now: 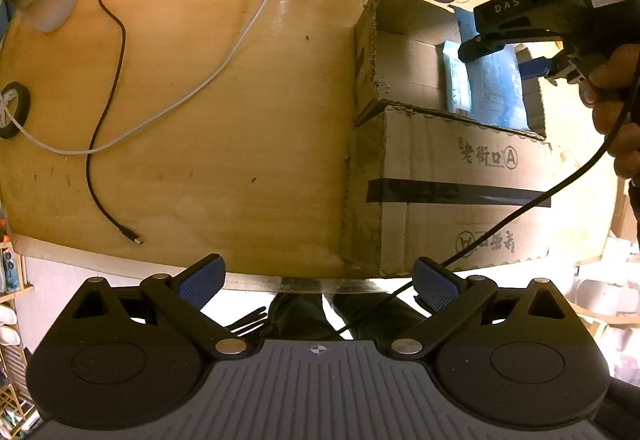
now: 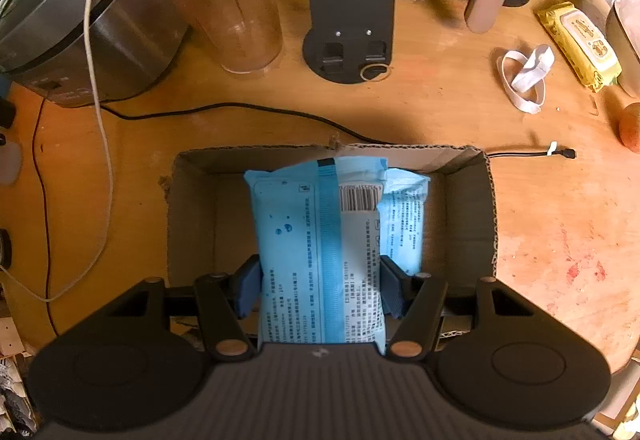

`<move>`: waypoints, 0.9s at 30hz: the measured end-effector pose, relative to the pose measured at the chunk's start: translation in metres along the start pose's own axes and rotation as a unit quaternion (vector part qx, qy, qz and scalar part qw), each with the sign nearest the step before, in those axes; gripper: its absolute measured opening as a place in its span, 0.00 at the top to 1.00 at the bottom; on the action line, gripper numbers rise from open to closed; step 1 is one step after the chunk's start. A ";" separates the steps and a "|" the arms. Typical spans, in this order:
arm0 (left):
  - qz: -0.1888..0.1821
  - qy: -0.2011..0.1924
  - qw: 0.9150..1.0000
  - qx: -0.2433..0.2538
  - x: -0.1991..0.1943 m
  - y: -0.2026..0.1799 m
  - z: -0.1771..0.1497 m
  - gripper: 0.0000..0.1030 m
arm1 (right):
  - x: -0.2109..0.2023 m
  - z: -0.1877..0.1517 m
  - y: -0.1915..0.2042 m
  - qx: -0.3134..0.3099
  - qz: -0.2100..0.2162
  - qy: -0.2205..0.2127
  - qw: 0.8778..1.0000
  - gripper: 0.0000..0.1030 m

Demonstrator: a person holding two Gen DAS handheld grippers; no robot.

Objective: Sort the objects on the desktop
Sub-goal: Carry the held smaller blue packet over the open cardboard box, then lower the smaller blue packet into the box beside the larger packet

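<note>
We see the right gripper (image 2: pixel 320 288) clenched on a blue wipes pack (image 2: pixel 320 240), its 2 blue pads (image 2: pixel 248 290) pressing the pack's sides. The pack hangs over the open cardboard box (image 2: pixel 192 220), its far end reaching toward the box's far wall. A 2nd blue pack (image 2: pixel 404 216) lies inside the box, partly under the held one.

From the left wrist view, the right gripper (image 1: pixel 516 48) sits above the same box (image 1: pixel 460 168), with blue packaging (image 1: pixel 492 88) showing inside it. The left gripper (image 1: pixel 318 280) is released, its fingers (image 1: pixel 204 276) spread wide with nothing between them, hovering at the table edge just left of the box's near corner.

Left of the box, a black cable (image 1: pixel 108 112) and a white cable (image 1: pixel 224 60) trail across the wooden table (image 1: pixel 220 140). Beyond the box stand a black stand (image 2: pixel 348 12) and a clear jar (image 2: pixel 228 8); a yellow wipes pack (image 2: pixel 580 44) lies well right of it.
</note>
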State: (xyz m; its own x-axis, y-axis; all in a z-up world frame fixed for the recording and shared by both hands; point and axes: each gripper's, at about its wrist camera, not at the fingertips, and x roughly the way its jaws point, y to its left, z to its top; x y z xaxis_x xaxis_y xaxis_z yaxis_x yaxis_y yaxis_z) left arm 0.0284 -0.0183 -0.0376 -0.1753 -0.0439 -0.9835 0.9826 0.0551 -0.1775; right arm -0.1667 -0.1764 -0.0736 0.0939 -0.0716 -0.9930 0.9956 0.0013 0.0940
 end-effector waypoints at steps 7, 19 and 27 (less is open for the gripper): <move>0.000 0.000 1.000 -0.003 -0.001 0.000 0.000 0.00 | 0.001 0.001 0.010 -0.004 0.004 0.000 1.000 0.42; 0.001 0.001 1.000 -0.004 -0.003 0.000 0.000 0.00 | 0.004 0.001 0.017 -0.005 0.010 0.005 1.000 0.42; 0.001 0.003 1.000 -0.002 -0.003 0.000 0.001 0.00 | 0.007 0.002 0.015 -0.002 0.009 0.006 1.000 0.42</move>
State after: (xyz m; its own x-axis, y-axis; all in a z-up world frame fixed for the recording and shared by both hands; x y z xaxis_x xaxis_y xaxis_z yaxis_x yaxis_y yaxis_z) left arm 0.0287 -0.0189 -0.0350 -0.1740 -0.0386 -0.9840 0.9826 0.0585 -0.1760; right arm -0.1506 -0.1793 -0.0791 0.1113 -0.0591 -0.9920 0.9938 0.0063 0.1112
